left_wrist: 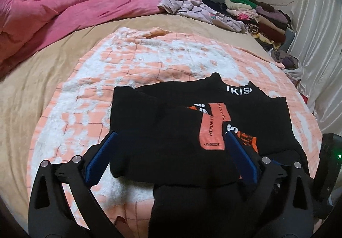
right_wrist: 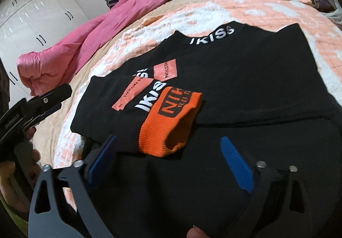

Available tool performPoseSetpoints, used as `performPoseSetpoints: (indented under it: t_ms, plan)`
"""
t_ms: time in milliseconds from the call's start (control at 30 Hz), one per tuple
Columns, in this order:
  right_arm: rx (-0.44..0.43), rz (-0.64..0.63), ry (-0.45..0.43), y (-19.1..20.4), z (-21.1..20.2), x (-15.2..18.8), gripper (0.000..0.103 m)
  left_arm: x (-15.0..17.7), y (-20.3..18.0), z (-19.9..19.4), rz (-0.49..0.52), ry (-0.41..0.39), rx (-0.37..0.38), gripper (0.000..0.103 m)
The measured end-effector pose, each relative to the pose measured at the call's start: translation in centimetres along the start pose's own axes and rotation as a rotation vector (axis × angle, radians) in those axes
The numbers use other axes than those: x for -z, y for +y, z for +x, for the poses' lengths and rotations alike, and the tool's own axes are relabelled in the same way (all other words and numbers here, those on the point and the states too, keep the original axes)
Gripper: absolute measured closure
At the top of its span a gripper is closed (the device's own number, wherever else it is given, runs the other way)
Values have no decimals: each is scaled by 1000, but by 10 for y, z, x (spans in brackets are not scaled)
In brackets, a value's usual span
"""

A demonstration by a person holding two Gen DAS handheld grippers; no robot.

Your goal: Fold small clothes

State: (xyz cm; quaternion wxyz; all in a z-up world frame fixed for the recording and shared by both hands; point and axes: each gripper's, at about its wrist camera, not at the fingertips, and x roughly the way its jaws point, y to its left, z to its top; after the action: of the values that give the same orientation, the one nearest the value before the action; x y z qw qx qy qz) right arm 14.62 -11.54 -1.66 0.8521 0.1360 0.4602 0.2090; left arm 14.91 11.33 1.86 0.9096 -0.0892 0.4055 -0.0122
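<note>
Black sweater (left_wrist: 171,122) is lying partly folded on the peach blanket (left_wrist: 149,56), a sleeve crossing its chest. Left gripper (left_wrist: 171,148) is hanging just above it, jaws apart and empty. Right gripper (right_wrist: 171,152) is straddling the orange cuff (right_wrist: 171,118), jaws apart, likely lining up a pinch.

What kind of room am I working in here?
Most likely a bedroom: the black sweatshirt lies on a bed with a pink duvet, and a white wardrobe stands behind.

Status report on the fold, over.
Left gripper open, right gripper open, neither gripping. Black sweater flat on blanket, sleeve folded across. Nothing blocking.
</note>
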Motion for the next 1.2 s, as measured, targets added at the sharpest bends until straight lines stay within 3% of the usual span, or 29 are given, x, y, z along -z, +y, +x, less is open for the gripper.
performPoseSetpoints:
  t_ms: [200,333,533,633,867,1200]
  plan:
    - [-29,38,25,2,16,1,29,8,15,2,-32,11,-3,10]
    - [-39,66,10,1,22,-2,30,12,21,3,-41,18,0,10]
    - [-68,83,8,4,27,-4,63,17,22,7,-34,32,8,10]
    - [-85,51,-10,11,23,-4,84,18,20,6,-30,31,14,10]
    - [-85,-73,-77,30,4,-13,92,15,21,0,-37,13,23,10]
    - [-40,-213,-259,24,-51,-64,94,10,23,-10,-56,-13,4,10]
